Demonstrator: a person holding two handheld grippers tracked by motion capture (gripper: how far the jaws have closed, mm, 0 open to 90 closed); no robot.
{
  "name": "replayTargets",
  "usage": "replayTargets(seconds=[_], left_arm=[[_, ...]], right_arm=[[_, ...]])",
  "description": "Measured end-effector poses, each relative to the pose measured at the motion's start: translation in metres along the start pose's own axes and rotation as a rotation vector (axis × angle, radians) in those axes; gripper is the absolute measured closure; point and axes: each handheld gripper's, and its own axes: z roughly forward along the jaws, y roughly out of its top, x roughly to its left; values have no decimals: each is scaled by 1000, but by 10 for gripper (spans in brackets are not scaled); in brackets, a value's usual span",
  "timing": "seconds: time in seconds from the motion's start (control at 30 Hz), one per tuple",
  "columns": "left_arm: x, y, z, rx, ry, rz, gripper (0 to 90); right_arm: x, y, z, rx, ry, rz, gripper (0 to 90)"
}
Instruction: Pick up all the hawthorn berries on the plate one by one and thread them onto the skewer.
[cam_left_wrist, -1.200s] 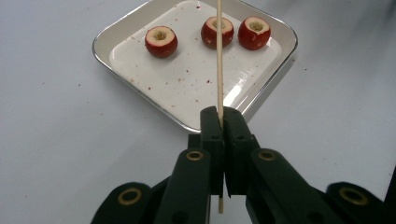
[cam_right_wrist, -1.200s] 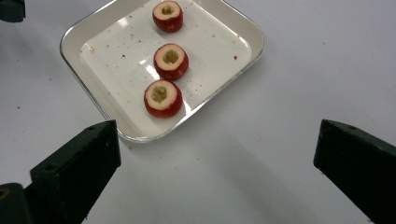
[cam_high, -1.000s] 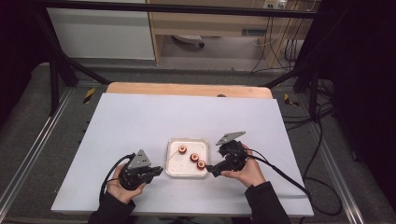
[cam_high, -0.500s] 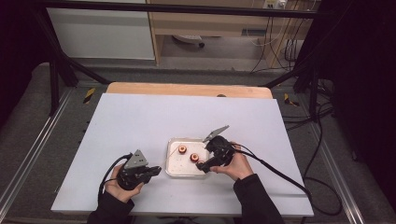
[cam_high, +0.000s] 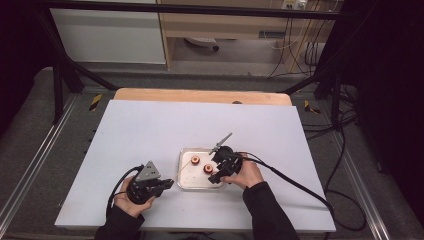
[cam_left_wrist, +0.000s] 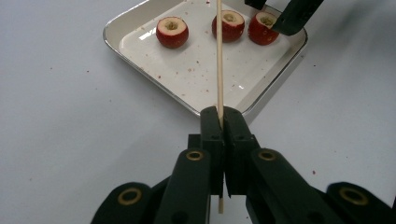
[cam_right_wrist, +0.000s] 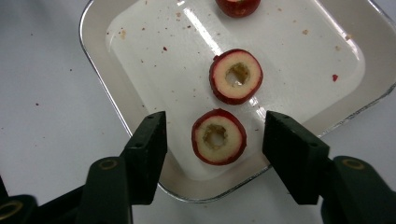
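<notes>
My left gripper (cam_left_wrist: 219, 122) clamps the skewer (cam_left_wrist: 218, 56). My right gripper (cam_right_wrist: 215, 135), jaws closing, straddles a cored fruit (cam_right_wrist: 218, 136) untouched beside the tray rim (cam_right_wrist: 140, 144).

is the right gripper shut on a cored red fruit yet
Not yet. The right gripper has been closing, its jaws flanking the nearest cored red fruit with gaps on both sides.

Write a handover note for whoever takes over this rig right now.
Left gripper: shut on the wooden skewer, nothing threaded on it yet.
Right gripper: open, jaws just closing either side of the nearest cored fruit, pads not touching.
Tray holds three cored red fruits; the next one lies just beyond.
Done: skewer gripped.
Left: probably grip each fruit and thread it.
</notes>
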Motion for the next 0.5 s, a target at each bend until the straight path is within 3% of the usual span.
replayTargets(seconds=[0.5], left_arm=[[-1, 1, 2, 10, -4, 4, 880]], right_arm=[[-3, 0, 11, 51, 3, -18, 598]])
